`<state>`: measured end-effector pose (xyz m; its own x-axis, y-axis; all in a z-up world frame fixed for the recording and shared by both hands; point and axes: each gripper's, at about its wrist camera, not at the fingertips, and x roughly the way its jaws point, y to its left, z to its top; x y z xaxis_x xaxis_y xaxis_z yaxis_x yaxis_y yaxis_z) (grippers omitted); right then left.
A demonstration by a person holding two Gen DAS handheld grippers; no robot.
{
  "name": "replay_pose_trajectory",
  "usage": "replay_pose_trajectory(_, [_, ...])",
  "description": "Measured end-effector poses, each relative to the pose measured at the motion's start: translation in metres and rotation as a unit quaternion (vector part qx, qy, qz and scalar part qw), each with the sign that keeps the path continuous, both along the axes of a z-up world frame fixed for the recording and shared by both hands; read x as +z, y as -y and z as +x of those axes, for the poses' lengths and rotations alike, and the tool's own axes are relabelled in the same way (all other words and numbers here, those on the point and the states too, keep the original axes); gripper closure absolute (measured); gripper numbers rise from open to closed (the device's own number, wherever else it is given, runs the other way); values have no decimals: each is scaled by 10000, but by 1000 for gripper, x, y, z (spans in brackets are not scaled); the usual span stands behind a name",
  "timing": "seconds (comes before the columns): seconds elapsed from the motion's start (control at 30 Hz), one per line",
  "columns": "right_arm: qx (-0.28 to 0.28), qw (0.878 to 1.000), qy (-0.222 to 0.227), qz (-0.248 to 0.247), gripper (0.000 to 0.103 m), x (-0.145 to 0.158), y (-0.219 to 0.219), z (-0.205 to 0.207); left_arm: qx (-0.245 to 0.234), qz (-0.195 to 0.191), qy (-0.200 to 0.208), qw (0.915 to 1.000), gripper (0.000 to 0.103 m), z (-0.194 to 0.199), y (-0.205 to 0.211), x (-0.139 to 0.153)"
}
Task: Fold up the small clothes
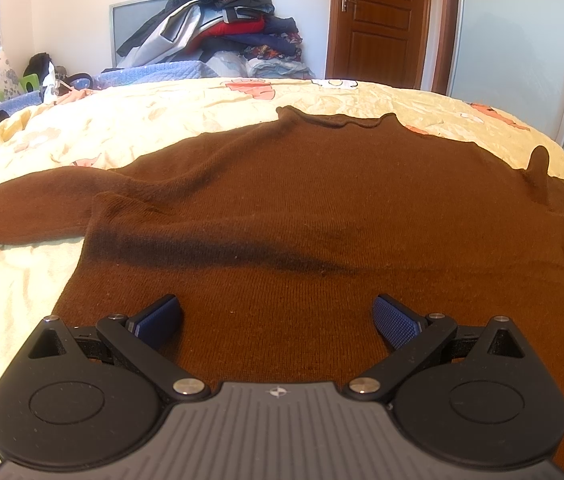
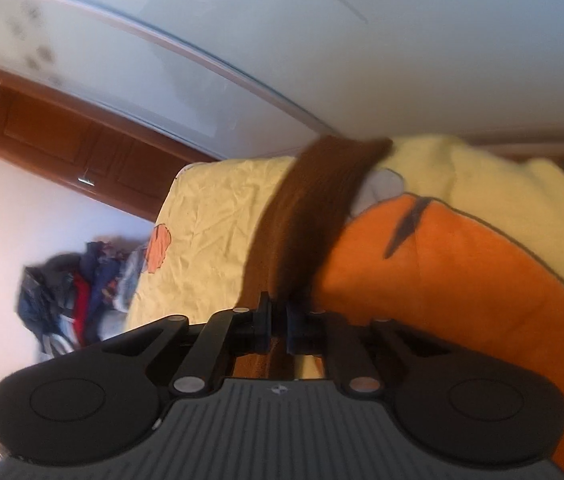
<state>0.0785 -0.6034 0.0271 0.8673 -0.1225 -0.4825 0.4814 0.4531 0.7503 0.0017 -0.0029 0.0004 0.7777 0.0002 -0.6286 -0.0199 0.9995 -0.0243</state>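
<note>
A brown sweater [image 1: 302, 200] lay spread flat on the pale yellow bedspread [image 1: 141, 120], its neckline toward the far side of the bed and one sleeve [image 1: 33, 208] stretched out to the left of the wrist view. The left gripper [image 1: 277, 320] hovered low over the hem end of the garment with its jaws set wide apart; the blue pads [image 1: 396, 322] stood clear of each other, nothing lay between them, and whether their tips brushed the knit could not be told from that angle.

The right gripper [image 2: 279, 320] was rolled well over, so the room sat tilted in its camera. Its jaws were drawn almost together and pinched a band of the same brown knit [image 2: 314, 208], which ran away from the fingers across the bedspread [image 2: 209, 216] and over an orange printed patch [image 2: 442, 280]. This looked like the sweater's other sleeve, though the picture was blurred.

Beyond the bed a pile of clothes [image 1: 221, 28] was heaped against the wall, with a wooden door [image 1: 378, 20] to its right.
</note>
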Motion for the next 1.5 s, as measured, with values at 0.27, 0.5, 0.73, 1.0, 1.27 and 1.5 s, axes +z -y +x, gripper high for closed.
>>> replay_pose_trajectory(0.27, [3287,9204,1511,-1482,84,85,-267,7,-5,-21,5,10000,0,1,-2,0])
replay_pose_trajectory(0.5, [4573,8726,1238,-1190,24,37,-376,-16,-35,-21,-1,10000,0,0,-3,0])
replay_pose_trajectory(0.73, [4345,8791,436,-1910,21,-14,-349,-76,-263,-1694,61,9852,0,24,-31,33])
replay_pose_trajectory(1.0, [4261,8732,402,-2331,0,-23,-357,-87,569,-2405,-587,9672,20,139,-48,34])
replay_pose_trajectory(1.27, [4262,8801,554,-2018,0,-22,-345,-91,1021,-1218,71,9873,93,137,-41,56])
replay_pose_trajectory(1.5, [4261,8812,574,-1963,0,-22,-345,-91,1450,-287,287,9886,93,113,-81,49])
